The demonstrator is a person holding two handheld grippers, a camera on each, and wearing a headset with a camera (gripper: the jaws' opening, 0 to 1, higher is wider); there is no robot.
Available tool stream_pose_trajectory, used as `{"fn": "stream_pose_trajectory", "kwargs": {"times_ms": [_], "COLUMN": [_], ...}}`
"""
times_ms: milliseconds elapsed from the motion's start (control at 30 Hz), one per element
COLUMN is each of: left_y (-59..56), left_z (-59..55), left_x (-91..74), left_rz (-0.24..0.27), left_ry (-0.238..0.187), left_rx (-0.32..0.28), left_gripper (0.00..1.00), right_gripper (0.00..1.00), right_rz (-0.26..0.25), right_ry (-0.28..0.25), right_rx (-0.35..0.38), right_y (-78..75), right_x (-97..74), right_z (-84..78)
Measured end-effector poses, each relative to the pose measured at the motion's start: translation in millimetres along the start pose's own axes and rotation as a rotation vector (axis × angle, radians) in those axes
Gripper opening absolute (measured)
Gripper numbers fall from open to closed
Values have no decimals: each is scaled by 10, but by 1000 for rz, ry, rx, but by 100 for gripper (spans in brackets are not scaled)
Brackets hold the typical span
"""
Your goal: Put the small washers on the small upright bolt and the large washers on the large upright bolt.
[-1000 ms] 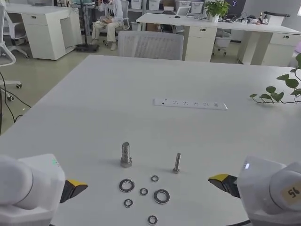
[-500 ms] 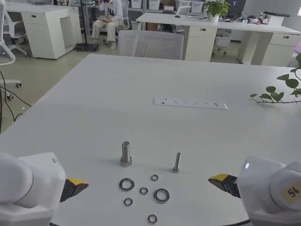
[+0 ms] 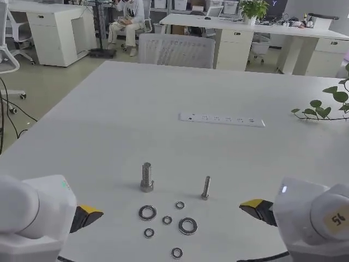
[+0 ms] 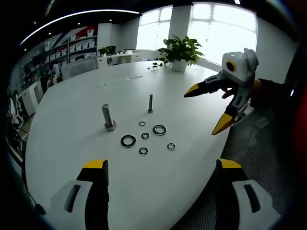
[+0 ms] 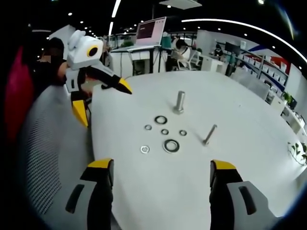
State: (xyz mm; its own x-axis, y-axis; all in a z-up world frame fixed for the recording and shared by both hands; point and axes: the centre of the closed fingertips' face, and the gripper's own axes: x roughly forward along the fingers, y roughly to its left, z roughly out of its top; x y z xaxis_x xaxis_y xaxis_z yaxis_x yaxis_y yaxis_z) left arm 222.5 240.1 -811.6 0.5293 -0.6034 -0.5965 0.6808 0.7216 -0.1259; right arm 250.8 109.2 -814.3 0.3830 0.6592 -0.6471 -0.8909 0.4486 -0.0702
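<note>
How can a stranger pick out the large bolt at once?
On the white table, look from the long power strip toward the near edge, where two bolts stand upright beyond scattered washers. The large bolt is the left one in the head view, far thicker than the thin bolt beside it.

Glossy round silver metal washers (image 3: 187,225) and duller grey metal bolts (image 3: 146,178) sit on a smooth matt white tabletop (image 3: 163,109).

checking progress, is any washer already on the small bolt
No, the small bolt stands bare, and all six washers lie flat on the table in front of it.
</note>
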Motion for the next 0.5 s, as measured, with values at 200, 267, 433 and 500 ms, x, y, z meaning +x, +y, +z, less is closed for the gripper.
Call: {"fn": "stream_pose_trajectory", "kwargs": {"times_ms": [200, 267, 433, 500], "left_y": [1, 3, 14, 17], "left_z": [0, -3, -1, -1], "left_x": [-11, -13, -19, -19], "left_rz": [2, 3, 8, 8], "left_ry": [-2, -2, -3, -3], "left_rx": [-1, -1, -1, -2], "left_gripper": [92, 92, 92, 92], "right_gripper": [82, 82, 79, 78], "right_rz": [21, 31, 60, 74], "right_ry": [12, 15, 27, 36], "right_rx": [-31, -43, -71, -90], "right_y": [38, 58, 101, 123], "right_x": [63, 86, 159, 186], "right_z": [57, 76, 119, 135]}}
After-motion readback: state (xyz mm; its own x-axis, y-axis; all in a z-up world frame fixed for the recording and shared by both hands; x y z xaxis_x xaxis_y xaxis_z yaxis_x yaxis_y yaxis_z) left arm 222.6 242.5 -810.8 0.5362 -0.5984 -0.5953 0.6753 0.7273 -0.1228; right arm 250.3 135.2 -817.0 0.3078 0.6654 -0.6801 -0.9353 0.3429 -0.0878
